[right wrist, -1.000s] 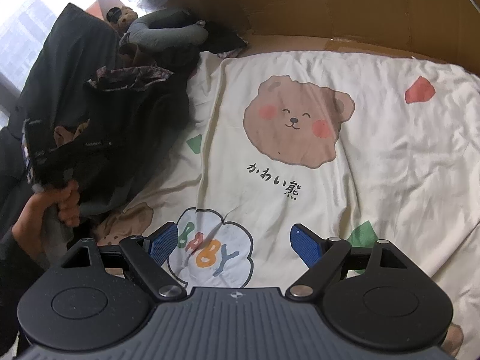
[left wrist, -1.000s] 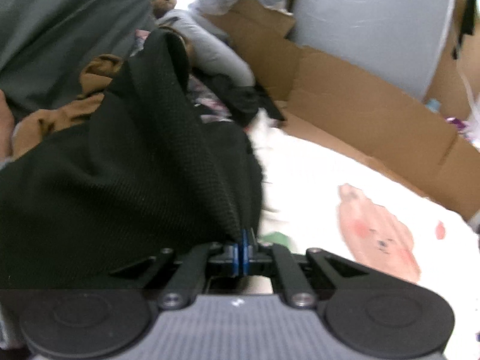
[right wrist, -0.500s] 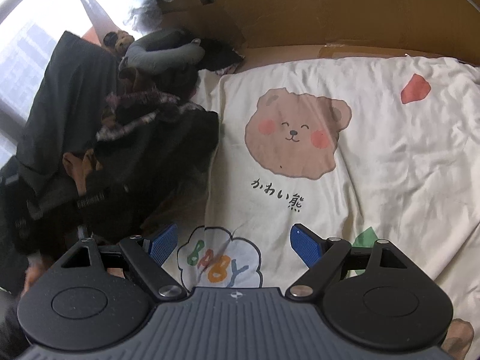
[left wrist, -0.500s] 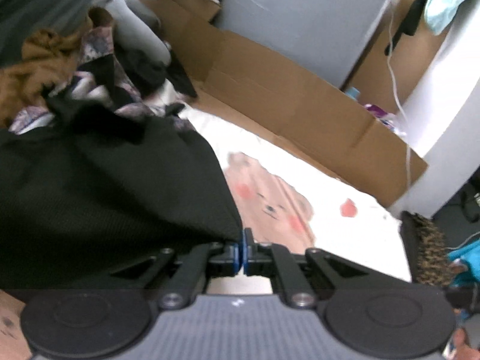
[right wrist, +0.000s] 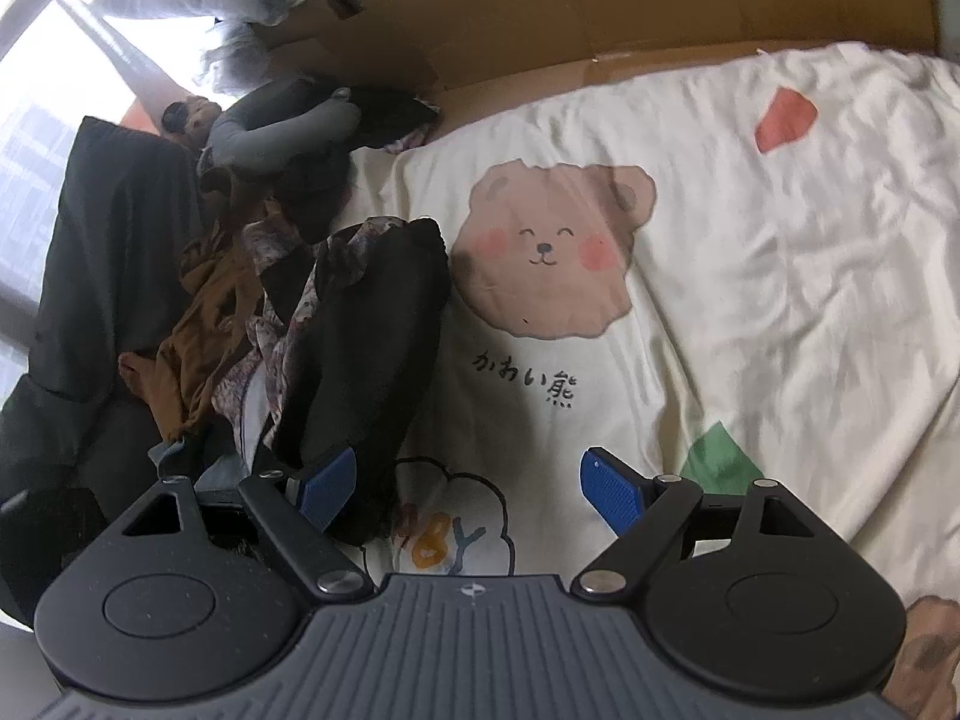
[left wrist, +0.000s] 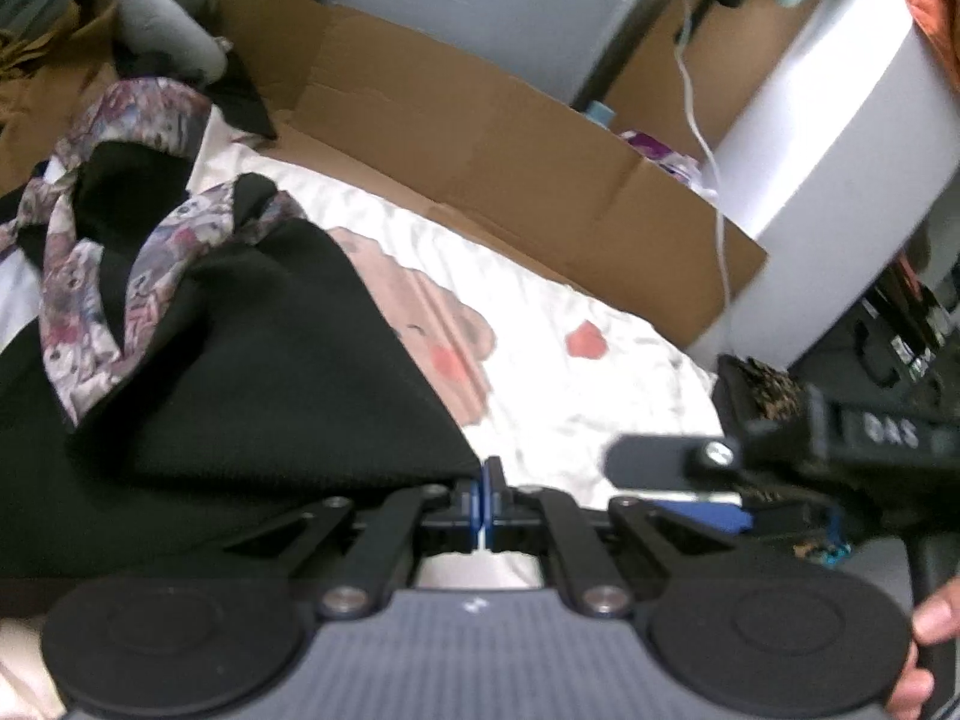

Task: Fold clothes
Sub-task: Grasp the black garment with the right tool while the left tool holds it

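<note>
1. A cream cotton bedsheet (right wrist: 750,276) printed with a smiling brown bear (right wrist: 549,252), a red patch and the letters "BABY" is covering the bed, wrinkling toward its right side.
2. Flattened brown cardboard (left wrist: 480,138) is standing along the far edge of the bed, with a grey-blue panel behind it and a white rounded cabinet (left wrist: 834,120) to the right, a white cable hanging down its front.
3. A heap of unfolded clothes (right wrist: 198,312) is lying at the left of the bed: a dark coat, a tan-brown garment and a grey sleeve (bright window light is washing out the corner beyond).
4. The black knit garment with a floral purple lining (left wrist: 240,360) is lying at the heap's edge, draping onto the sheet just beside the bear.
5. The left gripper (left wrist: 485,495) is pinching a corner of that garment, blue pads pressed together on the fabric.
6. The right gripper (right wrist: 468,489) is hovering over the sheet with its fingers spread wide, its left pad close against the black garment, nothing between them.
</note>
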